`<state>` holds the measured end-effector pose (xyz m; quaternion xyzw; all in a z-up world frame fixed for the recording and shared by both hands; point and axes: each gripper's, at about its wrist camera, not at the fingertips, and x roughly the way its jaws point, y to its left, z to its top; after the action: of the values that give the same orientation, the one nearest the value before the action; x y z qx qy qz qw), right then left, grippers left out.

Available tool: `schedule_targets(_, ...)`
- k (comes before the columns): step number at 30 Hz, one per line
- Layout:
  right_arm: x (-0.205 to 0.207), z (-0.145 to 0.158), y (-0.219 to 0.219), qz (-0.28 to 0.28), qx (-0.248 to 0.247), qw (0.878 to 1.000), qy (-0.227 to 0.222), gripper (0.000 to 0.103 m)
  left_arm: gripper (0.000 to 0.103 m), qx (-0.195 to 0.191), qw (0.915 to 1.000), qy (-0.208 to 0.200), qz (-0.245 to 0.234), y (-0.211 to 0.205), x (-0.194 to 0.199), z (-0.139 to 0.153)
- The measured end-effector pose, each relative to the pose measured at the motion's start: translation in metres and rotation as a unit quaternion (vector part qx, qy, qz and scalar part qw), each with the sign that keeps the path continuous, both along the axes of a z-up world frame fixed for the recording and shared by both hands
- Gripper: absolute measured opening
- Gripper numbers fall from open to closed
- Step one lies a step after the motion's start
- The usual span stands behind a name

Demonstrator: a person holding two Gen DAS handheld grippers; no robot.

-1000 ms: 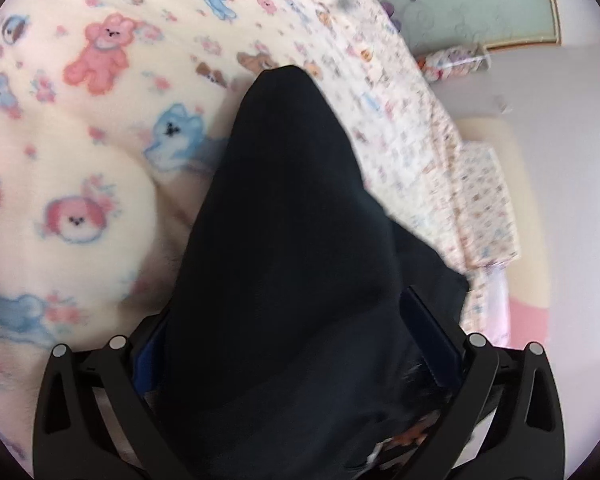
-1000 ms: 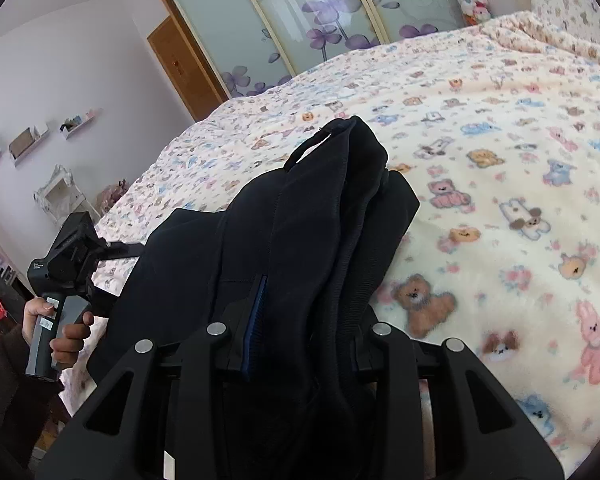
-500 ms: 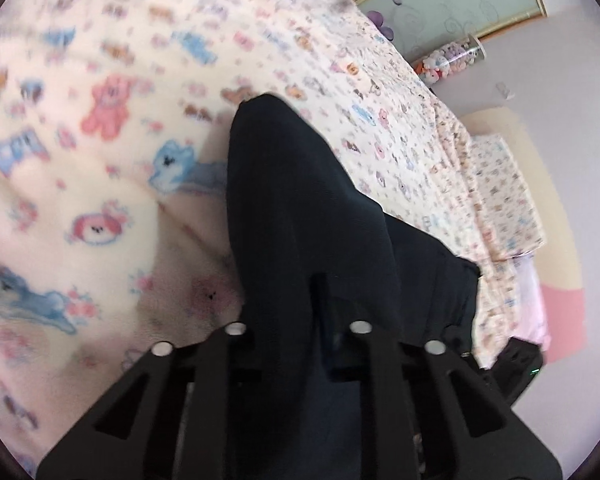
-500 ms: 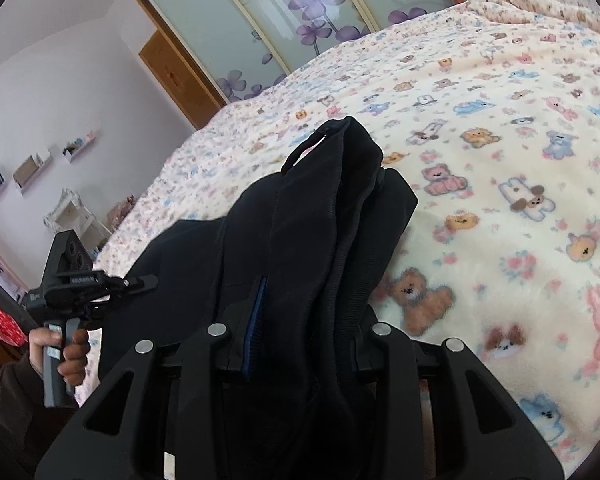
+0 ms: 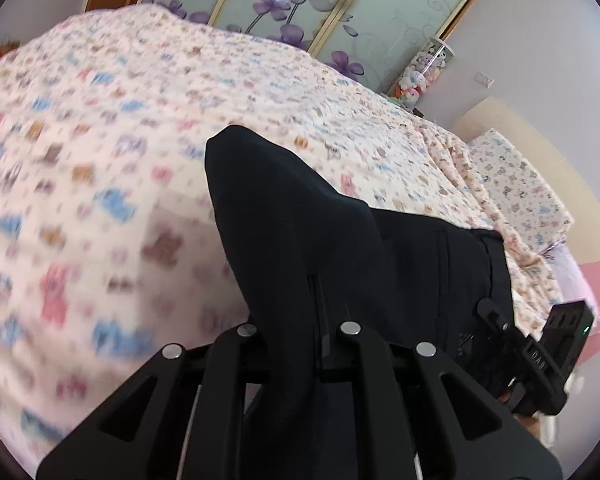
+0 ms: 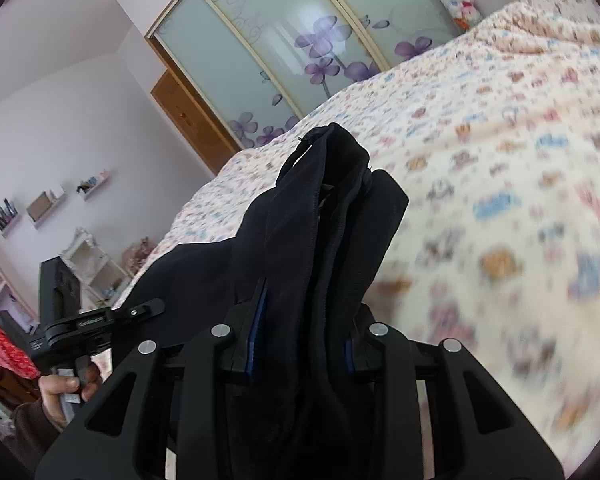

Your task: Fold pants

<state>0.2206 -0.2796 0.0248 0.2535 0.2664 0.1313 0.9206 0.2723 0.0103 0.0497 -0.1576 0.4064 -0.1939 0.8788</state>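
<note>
The black pants (image 5: 300,232) hang stretched between my two grippers, lifted above the bed. My left gripper (image 5: 300,332) is shut on one end of the cloth, which bunches up over its fingers. My right gripper (image 6: 300,332) is shut on the bunched waistband end of the pants (image 6: 324,216), with a belt loop sticking up at the top. The right gripper (image 5: 540,352) also shows at the lower right of the left wrist view. The left gripper (image 6: 100,324) shows at the left of the right wrist view, with the hand on its grip.
The bed with its cream animal-print blanket (image 5: 120,168) lies below and beyond both grippers (image 6: 500,160). Sliding wardrobe doors with purple flowers (image 6: 300,48) stand behind it. A pillow (image 5: 516,188) lies at the right. White shelves (image 6: 96,256) stand by the left wall.
Both grippers have lifted and tilted up with the pants, so the wardrobe now shows. The left gripper, wide around the cloth a second ago, is shut on it.
</note>
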Motion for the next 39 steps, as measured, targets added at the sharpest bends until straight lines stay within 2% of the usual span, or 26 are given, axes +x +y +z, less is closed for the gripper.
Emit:
schedule_targets(2,0.016,-0.012,-0.005,-0.007,-0.008,1.000,0.016,0.031,0.010,0.031,0.9995,-0.007,-0.003,-0.013,0.016,-0.007)
schedule_targets(5,0.036,-0.044,-0.017,-0.023,-0.006,0.997,0.068,0.031,0.012,0.053,0.9982,0.024,0.013,-0.019,0.038,-0.039)
schedule_targets(7,0.036,-0.058,-0.026,-0.022,0.027,0.997,0.071,0.032,0.014,0.043,0.9985,0.026,0.020,-0.015,0.042,-0.051)
schedule_targets(9,0.035,-0.059,-0.025,-0.023,0.022,0.997,0.070,0.032,0.017,0.055,0.9982,0.012,0.021,-0.017,0.039,-0.053)
schedule_targets(12,0.034,-0.058,-0.024,-0.030,0.017,0.996,0.080,0.039,0.027,0.101,0.9944,-0.002,0.032,-0.026,0.035,-0.050)
schedule_targets(13,0.032,-0.058,-0.024,-0.038,0.010,0.996,0.086,0.048,0.031,0.106,0.9937,-0.002,0.037,-0.026,0.033,-0.049)
schedule_targets(14,0.031,-0.057,-0.024,-0.044,0.003,0.995,0.088,0.051,0.041,0.113,0.9926,0.001,0.044,-0.026,0.032,-0.047)
schedule_targets(15,0.026,-0.055,-0.024,-0.052,-0.006,0.995,0.088,0.057,0.047,0.130,0.9899,-0.002,0.056,-0.026,0.028,-0.045)
schedule_targets(16,0.021,-0.052,-0.024,-0.061,-0.018,0.994,0.087,0.061,0.063,0.148,0.9868,-0.008,0.066,-0.026,0.026,-0.044)
schedule_targets(17,0.017,-0.050,-0.026,-0.066,-0.022,0.994,0.086,0.062,0.071,0.185,0.9789,-0.027,0.083,-0.025,0.021,-0.040)
schedule_targets(20,0.003,-0.041,-0.025,-0.085,-0.047,0.992,0.078,0.062,0.077,0.240,0.9647,-0.065,0.087,-0.023,0.005,-0.031)
schedule_targets(22,-0.010,-0.031,-0.021,-0.112,-0.083,0.988,0.063,0.062,0.078,0.260,0.9582,-0.082,0.089,-0.021,-0.005,-0.024)
schedule_targets(27,-0.037,-0.009,-0.016,-0.146,-0.130,0.980,0.028,0.062,0.082,0.272,0.9505,-0.117,0.093,-0.017,-0.033,-0.006)
schedule_targets(31,-0.054,0.008,0.008,-0.109,-0.164,0.980,-0.006,0.062,0.088,0.263,0.9501,-0.146,0.083,-0.029,-0.054,0.006)
schedule_targets(34,-0.061,0.014,0.031,-0.077,-0.188,0.979,-0.014,0.062,0.092,0.250,0.9536,-0.154,0.066,-0.044,-0.068,0.009)
schedule_targets(36,-0.061,0.013,0.042,-0.061,-0.197,0.978,-0.012,0.062,0.094,0.230,0.9603,-0.150,0.045,-0.055,-0.075,0.007)
schedule_targets(39,-0.054,0.000,0.049,-0.045,-0.207,0.977,0.023,0.067,0.097,0.203,0.9704,-0.129,0.020,-0.068,-0.075,-0.007)
